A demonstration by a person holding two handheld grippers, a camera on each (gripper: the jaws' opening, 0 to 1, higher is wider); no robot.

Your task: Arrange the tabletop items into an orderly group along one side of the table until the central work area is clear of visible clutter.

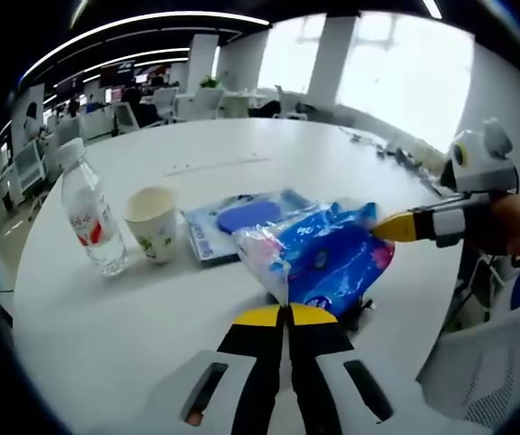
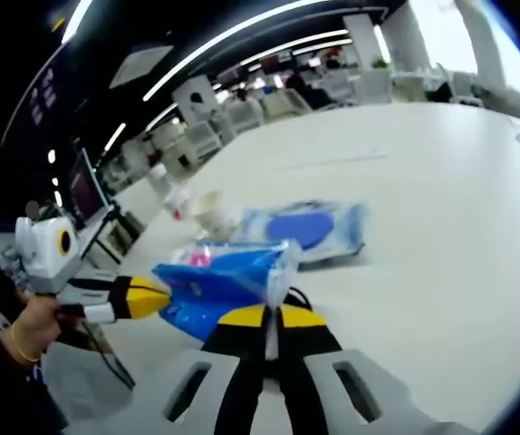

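Firstly, in the left gripper view, a clear plastic water bottle [image 1: 88,216] with a white cap stands upright on the white table [image 1: 242,154]; its red-and-white label cannot be read, and its fill level cannot be judged. Just beside it stands a paper cup [image 1: 151,223] with a small green print; its contents are hidden. Near the cup lies a flat clear packet [image 1: 233,222] holding a round blue item; its printing is too small to read. The blue-and-pink tissue pack [image 1: 319,258] sits directly ahead of the left gripper [image 1: 286,313], whose jaws are together and pinch the pack's near edge. The right gripper [image 1: 382,227] enters from the right, held by a hand [image 1: 518,222], with its yellow tips closed on the pack's far edge. The pack's white lettering is illegible.

Next, in the right gripper view, the tissue pack [image 2: 224,281] lies immediately ahead of the right gripper [image 2: 274,317], whose jaws are closed on the pack's corner. The left gripper [image 2: 156,294] comes in from the left, held by a hand [image 2: 33,326], its tips against the pack's opposite end. Beyond the pack lie the flat packet [image 2: 310,227], then the paper cup [image 2: 210,213] and the bottle [image 2: 174,199], both blurred.
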